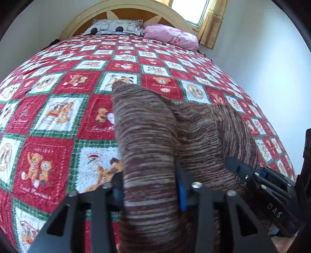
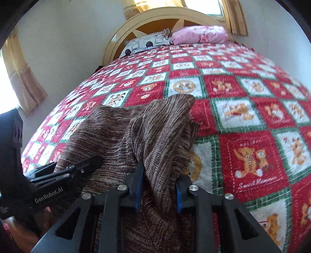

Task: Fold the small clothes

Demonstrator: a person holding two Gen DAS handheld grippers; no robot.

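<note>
A brown striped knit garment [image 1: 204, 132] lies on the bed quilt at its near edge; it also shows in the right wrist view [image 2: 108, 132]. My left gripper [image 1: 150, 186] is shut on a bunched fold of the garment at its left side. My right gripper [image 2: 159, 186] is shut on a bunched fold at the garment's right side. Each gripper shows in the other's view: the right gripper [image 1: 260, 181] at lower right, the left gripper [image 2: 64, 175] at lower left. The cloth hides the fingertips.
The bed carries a red, white and green teddy-bear quilt [image 1: 58, 120], also in the right wrist view [image 2: 252, 120]. A grey patterned pillow [image 1: 114, 27] and a pink pillow [image 1: 171, 35] lie by the headboard [image 1: 136, 9]. Walls and curtained windows [image 2: 19, 77] surround the bed.
</note>
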